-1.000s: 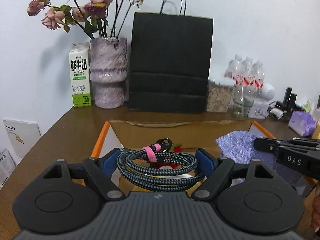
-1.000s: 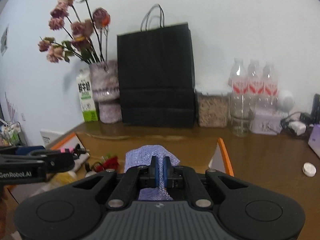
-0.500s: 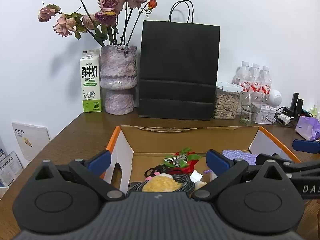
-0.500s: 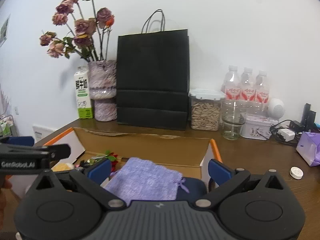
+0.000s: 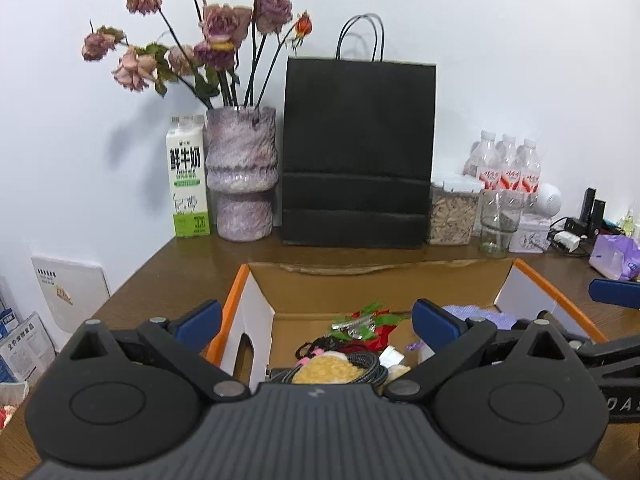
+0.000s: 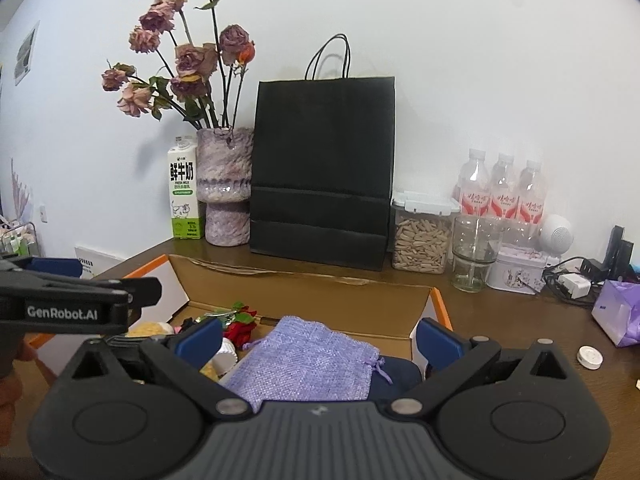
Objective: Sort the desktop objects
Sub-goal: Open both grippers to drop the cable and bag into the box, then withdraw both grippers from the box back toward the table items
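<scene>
The milk carton [image 6: 183,192] by the desk's back edge read "FRESH MILK"; the left gripper [image 5: 316,322] bore "GenRobot.AI". Both it and the right gripper [image 6: 318,338] had just opened and stood wide, gripping nothing, above the cardboard box [image 6: 304,292] where the lilac pouch [image 6: 308,360] and braided cable [image 5: 366,368] lay.

Both cams ride right on the grippers, looking forward along the fingers and tilted a bit down, sitting close over the open cardboard box [image 5: 256,308] on the table [image 5: 192,264]. Left one sits further left, right one further right. Both catch the box, the black paper bag [image 6: 324,176], the vase [image 5: 242,184] and the wall behind.
</scene>
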Tool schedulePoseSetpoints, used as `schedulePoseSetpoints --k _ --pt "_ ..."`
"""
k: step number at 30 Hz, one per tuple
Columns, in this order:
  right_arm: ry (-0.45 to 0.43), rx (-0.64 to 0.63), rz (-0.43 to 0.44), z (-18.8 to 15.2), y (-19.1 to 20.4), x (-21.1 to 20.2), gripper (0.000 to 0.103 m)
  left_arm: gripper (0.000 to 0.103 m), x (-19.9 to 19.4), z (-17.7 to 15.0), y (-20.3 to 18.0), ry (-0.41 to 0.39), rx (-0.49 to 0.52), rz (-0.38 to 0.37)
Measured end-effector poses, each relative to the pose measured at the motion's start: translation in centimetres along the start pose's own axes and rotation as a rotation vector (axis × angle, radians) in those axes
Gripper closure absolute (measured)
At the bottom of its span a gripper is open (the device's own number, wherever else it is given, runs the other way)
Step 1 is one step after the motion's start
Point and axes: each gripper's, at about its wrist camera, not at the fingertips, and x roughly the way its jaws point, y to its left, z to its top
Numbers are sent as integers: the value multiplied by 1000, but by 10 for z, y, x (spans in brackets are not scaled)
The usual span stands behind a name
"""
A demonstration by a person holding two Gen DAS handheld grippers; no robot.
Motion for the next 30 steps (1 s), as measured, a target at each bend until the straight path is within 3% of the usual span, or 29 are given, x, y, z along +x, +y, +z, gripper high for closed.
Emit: schedulePoseSetpoints --k 8,16,30 --pt "-31 -35 9 2 8 -35 0 0 -33 10 5 -43 15 -10" --pt "-7 -85 24 -11 13 -72 0 0 -65 -4 19 -43 40 21" --pt "140 -63 11 -68 15 -97 0 0 -86 -53 28 80 6 29"
